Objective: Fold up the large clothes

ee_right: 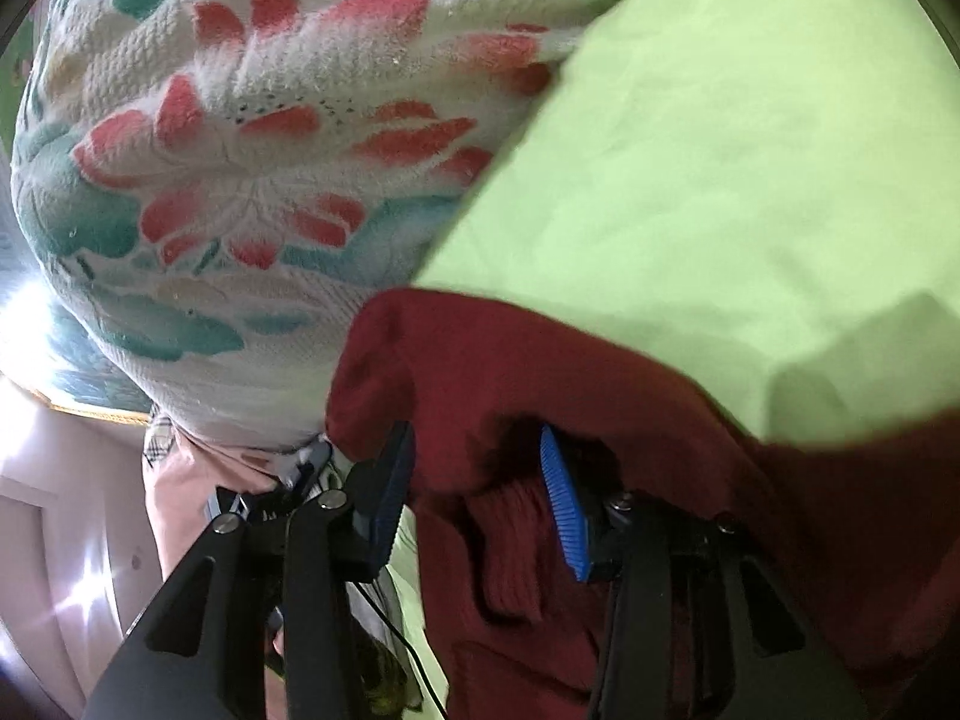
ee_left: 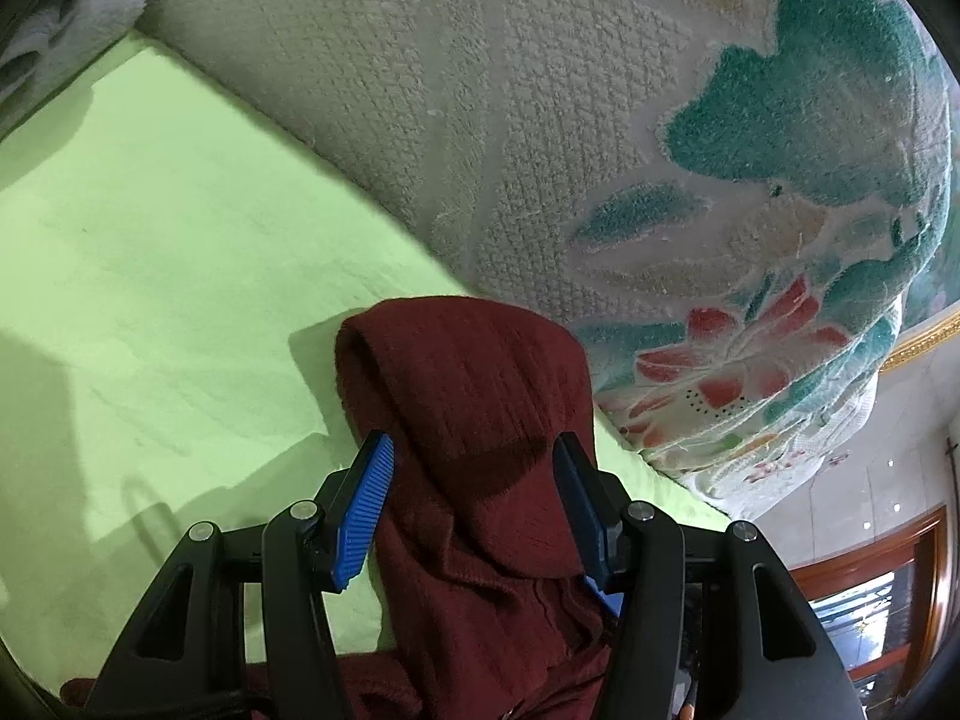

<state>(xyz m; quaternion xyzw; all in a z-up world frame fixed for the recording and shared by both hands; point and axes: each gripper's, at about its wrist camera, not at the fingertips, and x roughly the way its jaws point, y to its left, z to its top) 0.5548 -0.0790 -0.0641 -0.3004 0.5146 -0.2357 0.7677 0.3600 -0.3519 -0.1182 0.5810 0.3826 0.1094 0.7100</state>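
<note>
We have the dark red knit garment (ee_left: pixel 480 450) lying on the green sheet (ee_left: pixel 150 240), close along the edge where the flowered blanket (ee_left: pixel 600 120) is heaped, so there is flat bed beside it for folding. Our left gripper (ee_left: pixel 474 510) stands partly open with a folded end of the knit between its blue pads (ee_left: pixel 363 510), which do not appear to press it. Our right gripper (ee_right: pixel 477 504) is likewise part open around a bunched fold, one pad half buried in cloth; we judge neither is gripping yet.
</note>
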